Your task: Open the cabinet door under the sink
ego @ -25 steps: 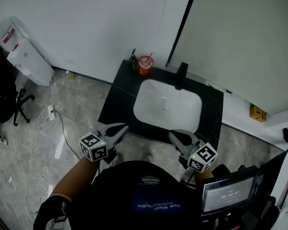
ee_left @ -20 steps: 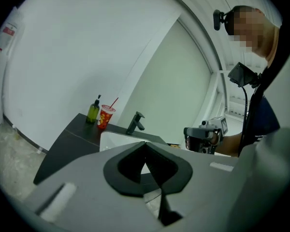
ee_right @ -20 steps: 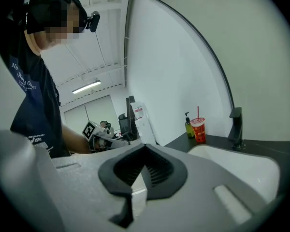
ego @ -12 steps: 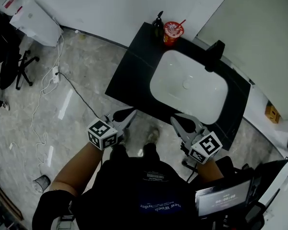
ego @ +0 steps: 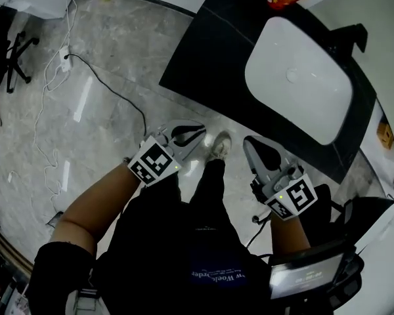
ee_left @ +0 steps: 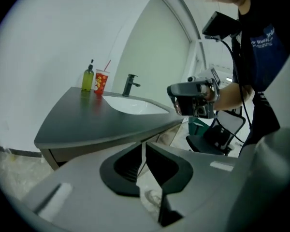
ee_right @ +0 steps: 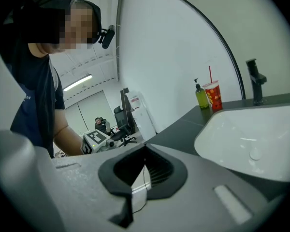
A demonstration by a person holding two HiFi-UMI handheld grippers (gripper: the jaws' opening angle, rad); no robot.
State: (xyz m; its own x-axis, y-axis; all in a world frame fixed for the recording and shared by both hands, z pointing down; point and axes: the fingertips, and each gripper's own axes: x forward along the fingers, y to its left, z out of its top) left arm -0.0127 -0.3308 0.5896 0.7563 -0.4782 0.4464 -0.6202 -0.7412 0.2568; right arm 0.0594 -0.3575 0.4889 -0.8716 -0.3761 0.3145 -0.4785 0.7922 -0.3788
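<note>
While the person is standing in front of the dark bench (ego: pixel 203 51), both tools are hanging in the air short of its near edge, well apart from each other, with one shoe (ego: pixel 218 146) on the marble floor (ego: pixel 105 77) showing between them. The left tool (ego: pixel 198 132) is clenched on nothing, its pads meeting at the tips in its own view (ee_left: pixel 143 146). The right tool (ego: pixel 249 143) is likewise pressed together and empty (ee_right: pixel 145 151).

The cabinet (ee_left: pixel 166 133) is sitting directly beneath the bench. From the head view the overhanging top is hiding its front entirely. In the left gripper view it is showing only as a pale, glossy strip under the bench's edge, running lengthwise along that edge and facing the person (where one door ends, or whether it is ajar, I cannot tell). Both tools are pointing toward that front, neither touching it.

Seen from the head, the bench's long axis is running from upper left to lower right, with the white sink (ego: pixel 299 77) sunk into it and the black faucet (ego: pixel 351 38) on the far side. A red cup (ee_left: pixel 101 82) with a straw and a green bottle (ee_left: pixel 88 78) are standing side by side at the far corner by the wall.
</note>
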